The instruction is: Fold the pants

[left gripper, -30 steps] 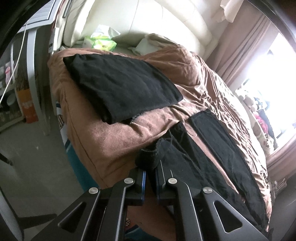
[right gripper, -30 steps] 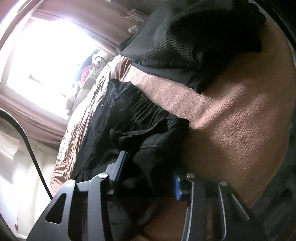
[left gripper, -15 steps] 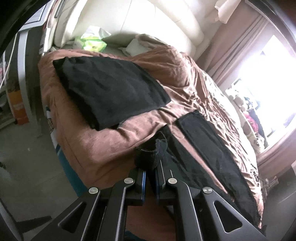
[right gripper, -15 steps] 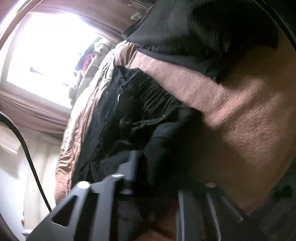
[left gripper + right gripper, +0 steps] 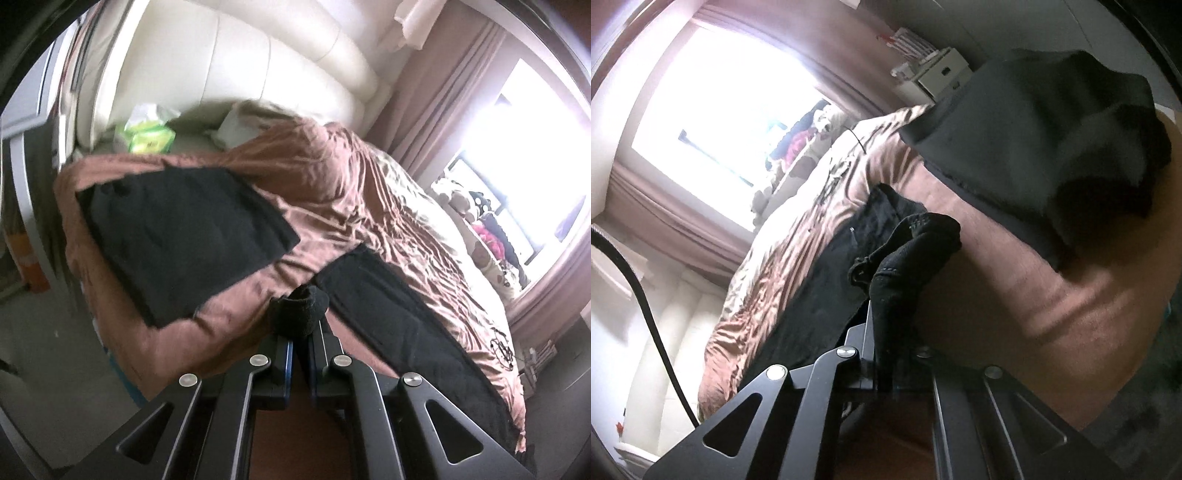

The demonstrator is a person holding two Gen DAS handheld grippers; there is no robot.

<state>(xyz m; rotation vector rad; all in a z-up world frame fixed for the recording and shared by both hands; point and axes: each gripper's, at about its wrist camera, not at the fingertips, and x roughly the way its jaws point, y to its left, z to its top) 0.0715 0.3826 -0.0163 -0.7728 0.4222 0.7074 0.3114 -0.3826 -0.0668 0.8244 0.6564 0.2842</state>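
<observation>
Nearest, the left hand-held gripper [image 5: 300,334] is clenched on a bunched end of the black knit pants [image 5: 399,317], and the right hand-held gripper [image 5: 886,332] likewise pinches a bunched corner of them, probably so both ends can be lifted together for a fold. Beyond the grips, the pants trail across the brown quilted bed cover [image 5: 354,192]. Farther up that cover lies a folded black garment [image 5: 184,240], likely set aside clear of the working area.
</observation>
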